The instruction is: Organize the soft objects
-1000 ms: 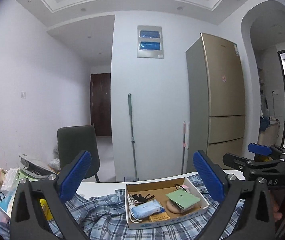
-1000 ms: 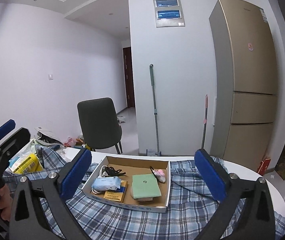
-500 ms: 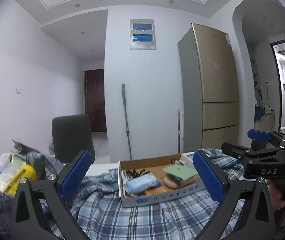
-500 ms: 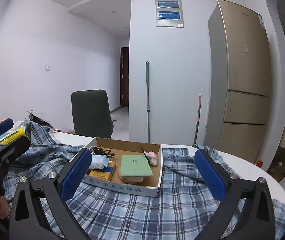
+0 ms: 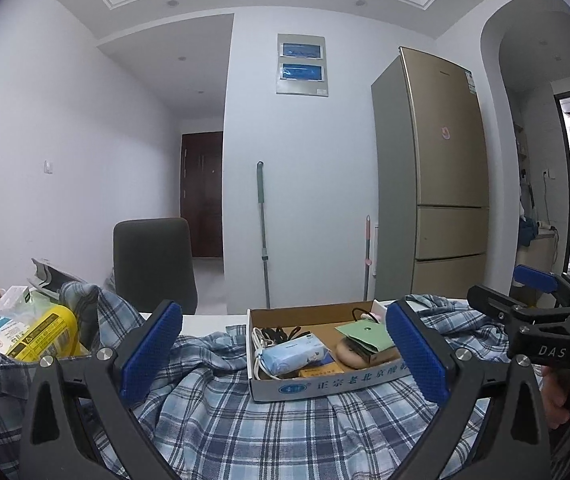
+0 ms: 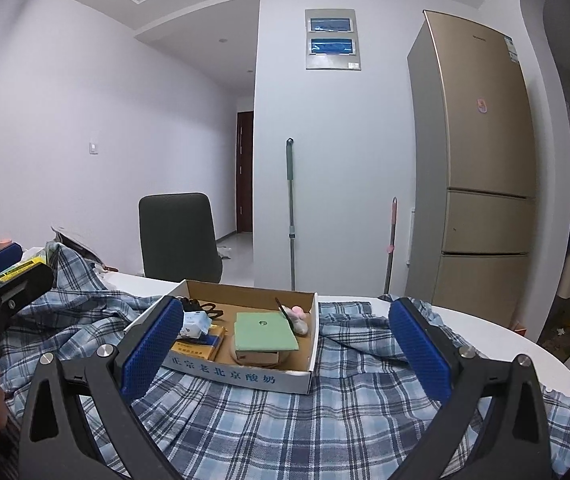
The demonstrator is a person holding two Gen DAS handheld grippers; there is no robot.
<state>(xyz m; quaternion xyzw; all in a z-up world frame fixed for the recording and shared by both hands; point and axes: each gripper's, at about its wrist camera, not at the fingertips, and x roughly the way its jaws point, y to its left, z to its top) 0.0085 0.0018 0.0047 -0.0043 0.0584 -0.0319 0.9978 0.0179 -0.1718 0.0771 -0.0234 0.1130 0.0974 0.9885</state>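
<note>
Both grippers are spread wide with nothing between the pads. The left gripper [image 5: 283, 354] and the right gripper [image 6: 285, 348] hang low over the plaid shirt [image 6: 285, 420], side by side, both aimed at the cardboard box [image 6: 241, 376].

Using the box as the landmark: the shirt, which I take to be the soft thing here, is spread out rumpled under and around it, covering the white table [image 6: 505, 336] on the near side and both flanks. Left of the box it bunches up into a ridge [image 5: 85, 304], with a yellow pack [image 5: 39, 336] and other clutter beyond that. Inside the box there's a blue tissue pack [image 5: 293, 354], a green card [image 6: 265, 330], some black cables [image 5: 281, 332] and a small pink thing [image 6: 299, 314] at the back right corner. Behind the box: a dark chair [image 6: 179, 236], a mop [image 6: 291, 216] and a fridge [image 6: 481, 168].

As for the step in hand, my guess is lining up on the cloth for a grab. Honestly though, it would look the same if they'd just let go of it, so I can't call it.

The box is sitting right on the fabric, so any pull on the shirt means minding that, or it slides and tips. Pinching a loose fold at the near edge looks easier than the flat middle.
</note>
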